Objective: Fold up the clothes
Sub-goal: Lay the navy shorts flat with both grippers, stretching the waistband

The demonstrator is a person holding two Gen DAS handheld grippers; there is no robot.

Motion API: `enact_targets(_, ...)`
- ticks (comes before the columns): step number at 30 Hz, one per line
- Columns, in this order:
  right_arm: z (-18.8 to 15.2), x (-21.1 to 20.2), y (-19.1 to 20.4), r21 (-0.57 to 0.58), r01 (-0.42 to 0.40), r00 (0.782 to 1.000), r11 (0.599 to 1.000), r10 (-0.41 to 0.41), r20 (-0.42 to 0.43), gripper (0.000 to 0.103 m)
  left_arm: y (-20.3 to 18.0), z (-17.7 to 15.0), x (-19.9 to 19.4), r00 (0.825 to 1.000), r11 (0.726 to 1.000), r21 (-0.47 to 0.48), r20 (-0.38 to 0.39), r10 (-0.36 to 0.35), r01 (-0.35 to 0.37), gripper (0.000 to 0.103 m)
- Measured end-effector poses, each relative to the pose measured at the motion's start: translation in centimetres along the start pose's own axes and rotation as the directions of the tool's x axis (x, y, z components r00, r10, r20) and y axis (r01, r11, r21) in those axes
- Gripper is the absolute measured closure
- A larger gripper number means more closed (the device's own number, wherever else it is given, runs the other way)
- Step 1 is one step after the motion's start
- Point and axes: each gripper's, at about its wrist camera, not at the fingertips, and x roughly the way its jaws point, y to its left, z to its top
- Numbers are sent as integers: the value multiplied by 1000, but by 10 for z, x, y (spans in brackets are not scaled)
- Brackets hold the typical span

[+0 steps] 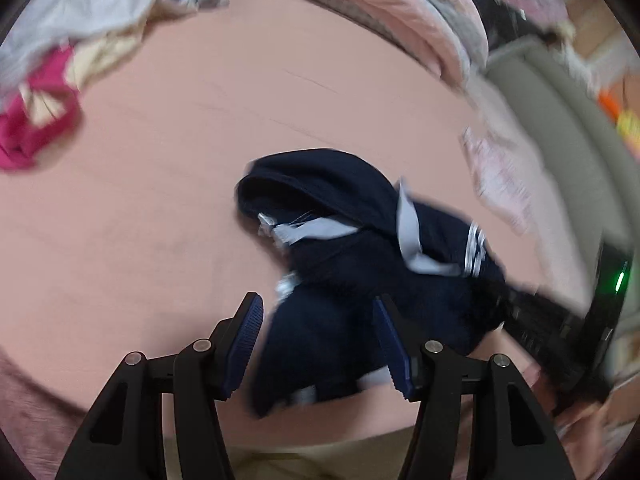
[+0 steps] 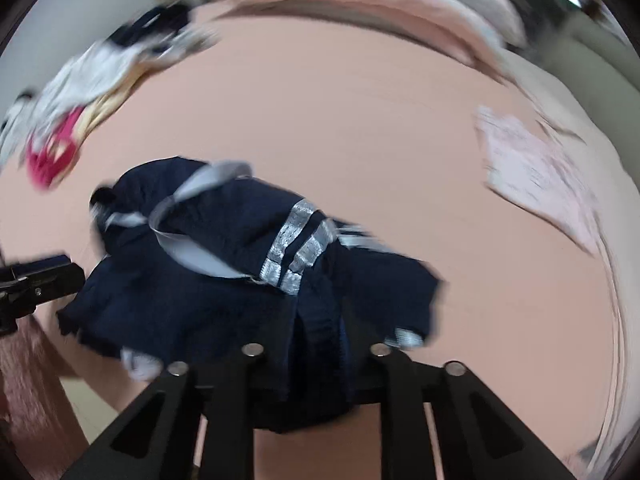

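Bed with a pink sheet (image 1: 200,160) carries everything. Both views are motion-blurred.

Navy garment (image 1: 340,264) with silver-grey stripes and pale collar-like bands lies crumpled near the near edge of the bed, bunched and uneven, not in any flat or squared shape. Judged by that, this piece is not folded at this moment.

Left hand-held gripper (image 1: 318,344): jaws stand apart, blue ribbed pads either side of the garment's near portion. Cloth shows between them, but the pads are not pressed on it.

Right hand-held gripper (image 2: 316,356): navy cloth runs down between its two finger arms and covers the tips. It looks clamped on the garment's near edge, but the pads are hidden, so the close cannot be confirmed.

Toward the far left corner of the bed: a loose heap of clothes (image 1: 80,32), white, cream and magenta pieces tangled, clearly unfolded. Near the right edge: a pale pink patterned piece (image 2: 536,176) lying flat and roughly squared. It may be a folded item, though blur prevents certainty. A rolled pink quilt (image 1: 360,4) lines the far edge.

Progress judgement: possibly one piece laid flat at the right. The navy garment is in hand and rumpled. The heap at the far left remains to be folded. Most of the work appears outstanding.
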Motion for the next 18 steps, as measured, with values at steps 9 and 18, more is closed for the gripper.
enact_targets(9,-18,-10,-21,48,13,1000,999,-12,-18,88,-11,26,30,996,996,-4,26,91,-91,49)
enact_targets(18,2,28,-3,-107,12,997,994,-20,-74,88,-49,28,22,990,969,202,49,136,-143,98)
